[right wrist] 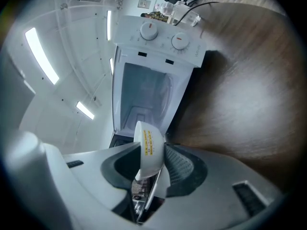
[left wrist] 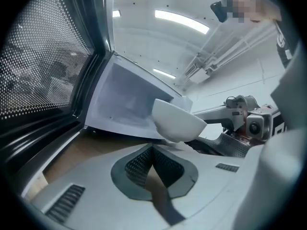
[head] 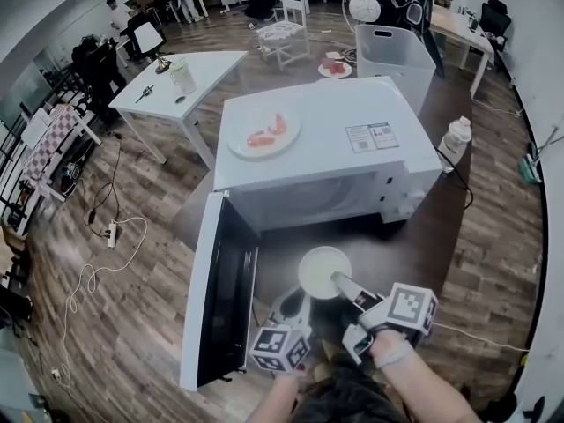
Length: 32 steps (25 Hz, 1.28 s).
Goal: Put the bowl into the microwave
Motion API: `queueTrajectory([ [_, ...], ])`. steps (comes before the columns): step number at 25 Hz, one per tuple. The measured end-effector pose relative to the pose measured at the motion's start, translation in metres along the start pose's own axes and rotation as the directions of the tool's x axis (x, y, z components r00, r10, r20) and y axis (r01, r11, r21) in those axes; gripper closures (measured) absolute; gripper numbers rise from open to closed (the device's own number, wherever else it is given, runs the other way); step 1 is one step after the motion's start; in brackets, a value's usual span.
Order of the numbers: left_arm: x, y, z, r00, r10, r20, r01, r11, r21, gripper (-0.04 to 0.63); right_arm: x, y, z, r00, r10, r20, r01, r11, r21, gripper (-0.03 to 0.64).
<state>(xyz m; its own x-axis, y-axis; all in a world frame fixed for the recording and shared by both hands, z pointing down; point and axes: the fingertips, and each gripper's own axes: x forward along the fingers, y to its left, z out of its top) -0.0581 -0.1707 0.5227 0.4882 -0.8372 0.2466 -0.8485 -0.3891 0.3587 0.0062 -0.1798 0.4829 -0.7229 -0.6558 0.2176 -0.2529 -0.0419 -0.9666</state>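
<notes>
A white bowl point(head: 319, 270) hangs in front of the open cavity point(head: 304, 203) of the white microwave point(head: 326, 139). My right gripper point(head: 337, 279) is shut on the bowl's right rim. The right gripper view shows the bowl point(right wrist: 147, 140) on edge between the pads of my right gripper point(right wrist: 149, 169), with the cavity point(right wrist: 144, 95) straight ahead. My left gripper point(head: 293, 300) sits just below and left of the bowl, apart from it. In its own view my left gripper point(left wrist: 152, 148) has its pads together with nothing in them, and the bowl point(left wrist: 178, 121) floats above.
The microwave door point(head: 216, 298) swings wide to the left. A plate point(head: 263, 135) with red food rests on the microwave's top. A white bin point(head: 397, 55) and a bottle point(head: 456, 139) stand behind and to the right. Cables point(head: 97, 263) trail over the wooden floor on the left.
</notes>
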Motion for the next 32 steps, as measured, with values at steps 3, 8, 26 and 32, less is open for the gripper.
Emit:
queueTrajectory([
  [3,-0.001,0.003,0.005,1.000,0.013,0.008,-0.013,1.000,-0.013,0.591,0.005,-0.003,0.004,1.000,-0.015,-0.004,0.015,1.000,-0.006,0.480],
  [8,0.004,0.010,0.009,1.000,0.021,0.012,-0.020,1.000,-0.014,0.591,0.019,-0.010,0.010,1.000,-0.022,-0.004,0.023,1.000,0.009,0.480],
  [26,0.036,0.029,0.021,1.000,0.020,0.018,-0.019,0.998,-0.055,0.591,0.061,-0.023,0.047,0.997,-0.065,0.029,0.064,0.998,0.014,0.480],
  [32,0.046,0.034,0.033,0.999,0.032,0.036,-0.031,0.999,-0.038,0.591,0.073,-0.026,0.057,0.995,-0.082,0.053,0.080,0.996,0.035,0.480],
])
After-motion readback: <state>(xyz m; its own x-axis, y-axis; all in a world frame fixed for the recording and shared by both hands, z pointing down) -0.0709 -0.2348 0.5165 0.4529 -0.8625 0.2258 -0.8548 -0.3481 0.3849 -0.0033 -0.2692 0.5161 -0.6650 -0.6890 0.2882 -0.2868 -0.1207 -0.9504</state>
